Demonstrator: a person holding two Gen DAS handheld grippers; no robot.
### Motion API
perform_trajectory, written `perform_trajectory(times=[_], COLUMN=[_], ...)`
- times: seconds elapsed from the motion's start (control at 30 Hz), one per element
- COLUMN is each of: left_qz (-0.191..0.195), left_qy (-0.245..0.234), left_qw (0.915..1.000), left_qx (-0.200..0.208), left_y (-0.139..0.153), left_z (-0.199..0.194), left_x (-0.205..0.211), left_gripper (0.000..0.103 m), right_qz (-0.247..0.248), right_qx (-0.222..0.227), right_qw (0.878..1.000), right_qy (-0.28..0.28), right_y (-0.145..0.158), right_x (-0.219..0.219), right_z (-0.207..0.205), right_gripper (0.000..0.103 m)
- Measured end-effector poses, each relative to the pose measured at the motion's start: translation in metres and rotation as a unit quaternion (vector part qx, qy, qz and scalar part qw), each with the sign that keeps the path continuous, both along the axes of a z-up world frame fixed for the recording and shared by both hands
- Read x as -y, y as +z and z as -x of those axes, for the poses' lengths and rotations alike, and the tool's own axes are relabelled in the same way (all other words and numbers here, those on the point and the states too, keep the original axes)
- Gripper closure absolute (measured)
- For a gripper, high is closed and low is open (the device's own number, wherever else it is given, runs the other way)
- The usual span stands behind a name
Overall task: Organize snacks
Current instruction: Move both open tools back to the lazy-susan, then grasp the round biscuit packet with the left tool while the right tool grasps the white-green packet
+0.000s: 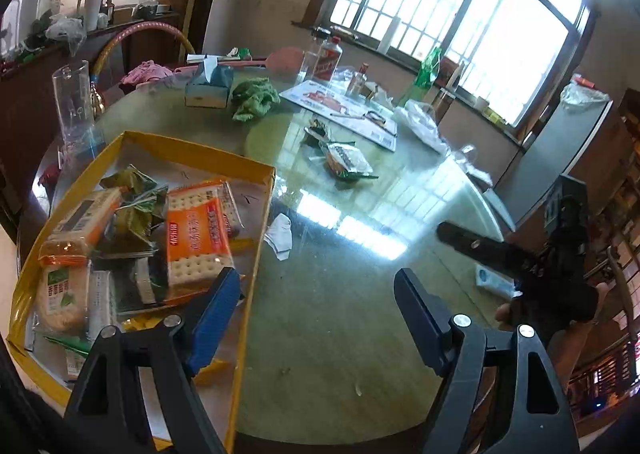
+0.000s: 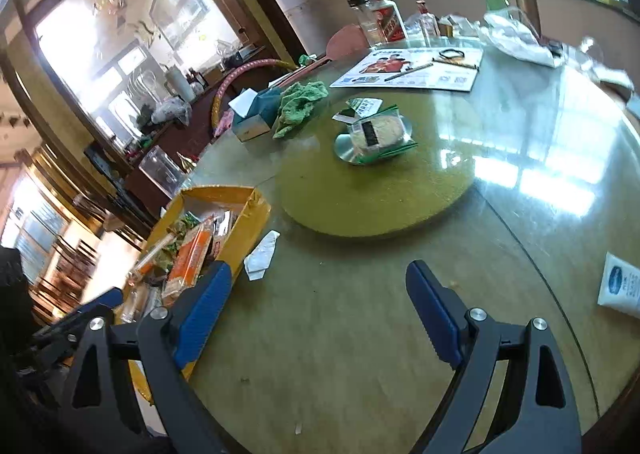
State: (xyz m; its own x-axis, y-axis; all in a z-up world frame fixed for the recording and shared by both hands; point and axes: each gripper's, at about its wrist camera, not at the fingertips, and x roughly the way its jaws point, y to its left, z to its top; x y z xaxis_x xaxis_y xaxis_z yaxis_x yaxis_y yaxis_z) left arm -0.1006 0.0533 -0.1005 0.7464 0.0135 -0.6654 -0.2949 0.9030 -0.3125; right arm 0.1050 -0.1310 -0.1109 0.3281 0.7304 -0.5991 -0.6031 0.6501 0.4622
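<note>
Both hand-held grippers (image 1: 318, 304) (image 2: 318, 294) gape wide, empty — orange cracker packs (image 1: 198, 232) crowd the yellow box (image 1: 192, 152).

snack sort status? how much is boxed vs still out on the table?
Done: several packets, including an orange cracker pack, lie in the yellow box. In hand: nothing; the left hand-held gripper and right hand-held gripper are both open and empty. Left: the snack packets at the table's centre.
</note>
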Motion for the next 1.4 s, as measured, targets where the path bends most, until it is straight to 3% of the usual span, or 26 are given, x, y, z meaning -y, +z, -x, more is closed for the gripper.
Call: perform_trajectory(times=[0.1,0.27,0.43,0.53,0.6,0.7,1.03,1.1,1.17,1.33,1.4], left_qz=[0.009,0.007,0.015,0.019,0.024,0.026,-0.004,-0.008,-0.006,-0.081,-0.091], left_qy=[0.0,0.009,0.025,0.029,0.029,0.041,0.069,0.054,0.058,0.088,0.093], left_qw=[0.9997,0.9989,0.9973,0.9958,0.9949,0.9936,0.9908,0.9865,0.9853,0.9782,0.9745], left_qx=[-0.022,-0.046,-0.068,-0.084,-0.094,-0.102,-0.116,-0.154,-0.161,-0.17,-0.183], left_y=[-0.005,-0.01,-0.021,-0.031,-0.038,-0.049,-0.057,-0.067,-0.074,-0.082,-0.089], left_z=[-0.018,-0.049,-0.098,-0.131,-0.155,-0.196,-0.294,-0.32,-0.333,-0.347,-0.349], left_x=[0.003,0.006,0.005,0.008,0.009,0.011,0.01,0.01,0.01,0.018,0.018], left_gripper=[0.024,0.024,0.024,0.024,0.024,0.024,0.024,0.024,0.024,0.022,0.025], right_qz=[-0.017,-0.014,-0.009,0.015,0.066,0.082,-0.003,-0.008,-0.012,-0.027,-0.026], right_qx=[-0.005,0.033,0.045,0.038,0.03,0.014,-0.044,-0.043,-0.043,-0.052,-0.053], right_qw=[1.0,0.997,0.994,0.993,0.989,0.984,0.982,0.982,0.981,0.981,0.98], right_qy=[-0.022,-0.066,-0.1,-0.11,-0.126,-0.159,-0.185,-0.183,-0.188,-0.187,-0.191], right_y=[0.001,0.011,-0.002,-0.017,-0.024,-0.035,-0.05,-0.048,-0.049,-0.051,-0.051], right_x=[0.012,0.015,0.015,0.014,0.015,0.026,0.066,0.064,0.063,0.067,0.069], right_z=[-0.021,-0.057,-0.086,-0.099,-0.104,-0.108,-0.113,-0.113,-0.112,-0.116,-0.116], right_gripper=[0.014,0.014,0.014,0.014,0.014,0.014,0.014,0.014,0.014,0.014,0.014])
